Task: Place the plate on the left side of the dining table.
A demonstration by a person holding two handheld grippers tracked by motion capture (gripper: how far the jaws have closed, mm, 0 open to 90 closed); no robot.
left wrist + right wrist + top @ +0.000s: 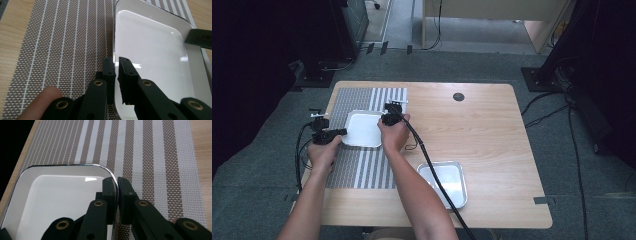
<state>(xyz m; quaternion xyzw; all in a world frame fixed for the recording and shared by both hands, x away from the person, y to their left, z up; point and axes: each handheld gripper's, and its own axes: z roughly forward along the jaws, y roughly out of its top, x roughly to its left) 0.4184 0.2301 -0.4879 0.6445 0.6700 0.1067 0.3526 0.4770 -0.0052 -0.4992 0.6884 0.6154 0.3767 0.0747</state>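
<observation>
gripping white tray (363,129), nothing inside

Readable text: none on any surface.
White tray (363,129): plain, no lettering or brand.
Striped mat (362,167): woven stripes, no words.
Metal tray (447,182) near the table's (492,135) front edge: no markings legible.

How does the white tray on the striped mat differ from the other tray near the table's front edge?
The white tray lies on the striped mat; the metal tray lies on bare wood. The white tray is gripped at its rims by the left gripper and the right gripper; the metal tray is untouched, though the right gripper's cable passes over it. The white tray has a glossy white inside, the other looks silvery. Both are shallow, round-cornered and empty.
</observation>
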